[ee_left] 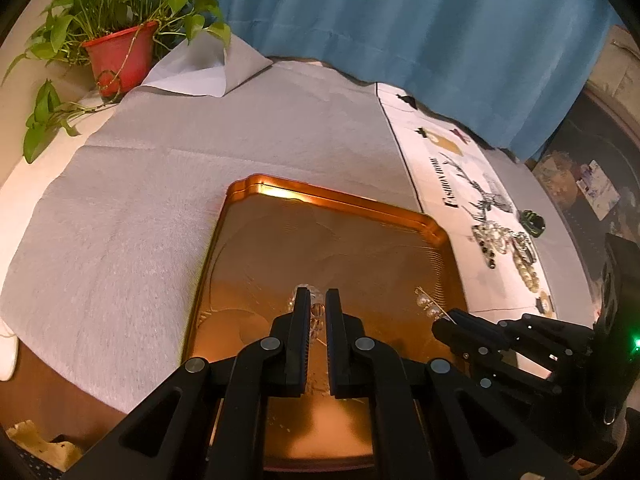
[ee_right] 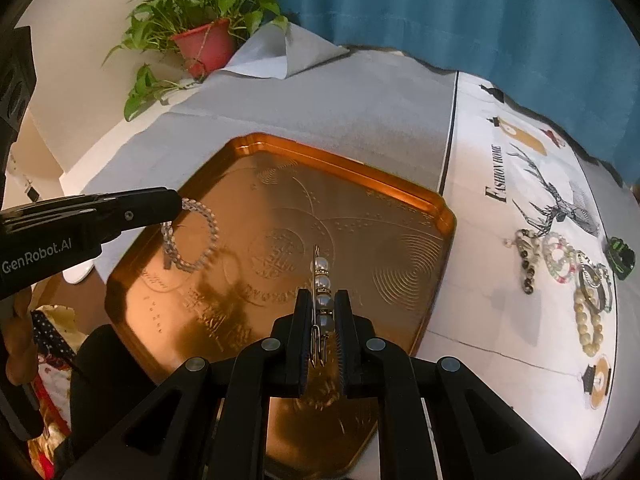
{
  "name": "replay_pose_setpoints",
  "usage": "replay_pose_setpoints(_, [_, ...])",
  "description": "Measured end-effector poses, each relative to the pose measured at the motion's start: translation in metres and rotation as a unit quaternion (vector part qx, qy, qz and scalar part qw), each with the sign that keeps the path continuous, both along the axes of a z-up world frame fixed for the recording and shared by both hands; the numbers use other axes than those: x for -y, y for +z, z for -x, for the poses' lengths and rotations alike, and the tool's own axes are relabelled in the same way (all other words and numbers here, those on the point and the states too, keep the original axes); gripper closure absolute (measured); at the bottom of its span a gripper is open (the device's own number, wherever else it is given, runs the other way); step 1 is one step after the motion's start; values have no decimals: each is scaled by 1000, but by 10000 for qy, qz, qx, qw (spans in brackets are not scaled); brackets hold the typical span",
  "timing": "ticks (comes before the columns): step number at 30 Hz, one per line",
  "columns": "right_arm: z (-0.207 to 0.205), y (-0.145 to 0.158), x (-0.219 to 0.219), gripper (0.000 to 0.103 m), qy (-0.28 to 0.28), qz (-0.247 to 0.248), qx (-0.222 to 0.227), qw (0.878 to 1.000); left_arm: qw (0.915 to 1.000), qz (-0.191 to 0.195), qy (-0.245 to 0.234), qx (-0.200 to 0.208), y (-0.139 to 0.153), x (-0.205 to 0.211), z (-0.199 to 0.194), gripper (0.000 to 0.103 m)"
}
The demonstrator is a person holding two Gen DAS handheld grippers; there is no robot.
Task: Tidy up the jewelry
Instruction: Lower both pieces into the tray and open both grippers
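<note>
While over tray (ee_right: 400,208), L tongs (ee_right: 178,204) pinch bracelet (ee_right: 192,236) (clear beads); R tongs (ee_right: 323,300) pinch pearl pin (ee_right: 322,280).

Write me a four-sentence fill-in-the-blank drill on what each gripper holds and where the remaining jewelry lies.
1. The left gripper holds a clear beaded ____.
2. The right gripper is shut on a gold pin strung with ____.
3. Both grippers are above the ____-coloured tray.
4. The remaining jewelry pile lies on the printed cloth, on the tray's ____ side.

Missing words: bracelet; pearls; copper; right

Home room: potted plant (ee_right: 200,20), blue curtain (ee_right: 440,8), cloth-covered table (ee_right: 360,112).
</note>
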State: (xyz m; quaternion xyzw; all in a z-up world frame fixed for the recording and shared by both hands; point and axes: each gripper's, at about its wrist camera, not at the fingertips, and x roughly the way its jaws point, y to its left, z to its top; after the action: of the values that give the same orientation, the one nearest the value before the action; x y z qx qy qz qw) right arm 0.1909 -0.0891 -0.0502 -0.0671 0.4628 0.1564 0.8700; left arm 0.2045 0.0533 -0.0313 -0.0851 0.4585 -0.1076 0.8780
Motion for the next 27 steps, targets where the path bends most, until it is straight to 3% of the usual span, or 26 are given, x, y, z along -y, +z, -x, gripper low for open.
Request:
replay_pose_setpoints(2, [-5, -3, -1, 91, -4, 2, -20, 10000, 10000, -12, -2, -12, -2, -1, -4, 97])
replay_pose_setpoints(4, [-10, -7, -2, 88, -27, 56, -28, 10000, 10000, -32, -1, -41, -5, -1, -7, 84])
replay_pose_setpoints(5, [-12, -10, -2, 77, -70, 166, -66, 9998, 9999, -67, 41, -83, -5, -1, -7, 57])
replay_pose_setpoints(6, [-13, -11, 0, 55, -103, 194, -107, 9997, 9998, -114, 133, -75, -4, -2, -6, 24])
replay_pose_setpoints(8, [-9, -11, 5, 28, -138, 43, -156, 9998, 9985, -233, 429, 251, 2, -5, 6, 7])
replay_pose_setpoints(10, [2, -10, 12, 27, -118, -122, -204, 9996, 9974, -311, 494, 417, 6, -6, 17, 7])
replay_pose_setpoints(15, [52, -3, 30, 27, -205, 99, -130, 9997, 9969, -495, 534, 296, 7, -5, 60, 7])
replay_pose_setpoints(23, [139, 25, 49, 27, -232, 130, 401, 9988, 9963, -570, 492, 411, 27, 23, 143, 7])
replay_pose_setpoints(27, [162, 39, 55, 27, -310, 94, 730, 9968, 9932, -851, 433, 669, 43, 38, 172, 7])
